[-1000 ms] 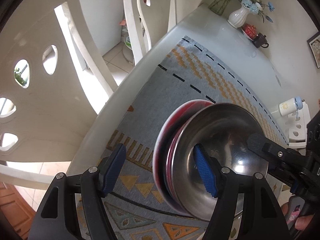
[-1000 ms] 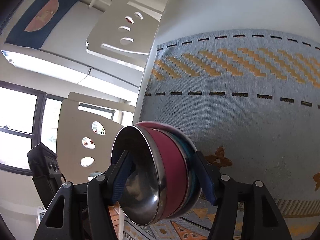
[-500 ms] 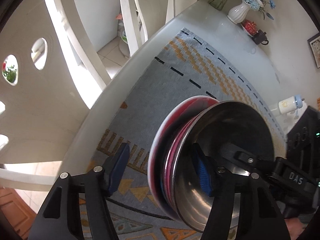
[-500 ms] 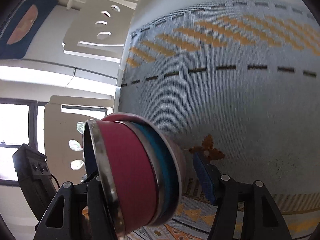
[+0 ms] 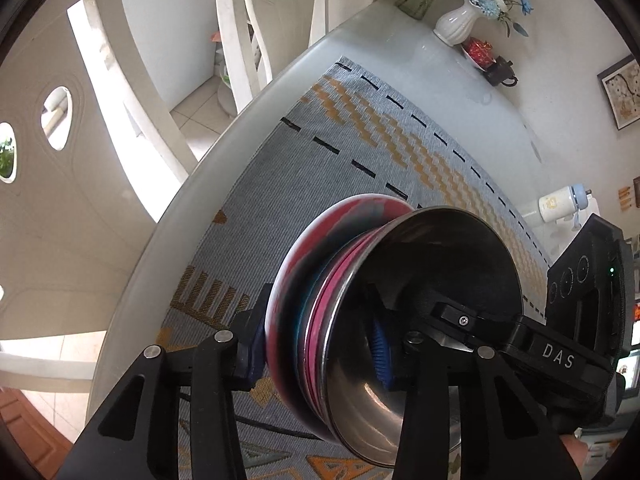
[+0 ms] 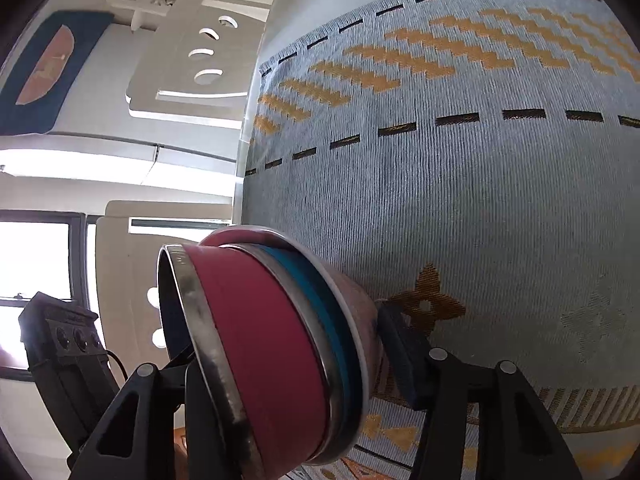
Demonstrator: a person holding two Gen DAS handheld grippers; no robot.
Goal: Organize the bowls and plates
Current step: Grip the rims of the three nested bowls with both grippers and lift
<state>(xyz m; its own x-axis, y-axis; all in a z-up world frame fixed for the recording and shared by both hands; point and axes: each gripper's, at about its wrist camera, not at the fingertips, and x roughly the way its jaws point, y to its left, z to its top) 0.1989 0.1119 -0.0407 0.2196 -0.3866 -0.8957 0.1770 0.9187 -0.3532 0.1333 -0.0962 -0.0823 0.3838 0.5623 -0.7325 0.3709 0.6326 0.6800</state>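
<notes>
Woven mat (image 6: 460,200); nested round steel-rimmed bowls (image 6: 256,360).

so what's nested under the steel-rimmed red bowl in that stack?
Under the red bowl sits a teal bowl, then a pink plate. Both grippers clamp the stack; anything deeper is covered.

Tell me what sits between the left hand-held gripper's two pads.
The nested stack of bowls: one pad inside the steel bowl, the other behind the pink plate. The left wrist view shows it.
</notes>
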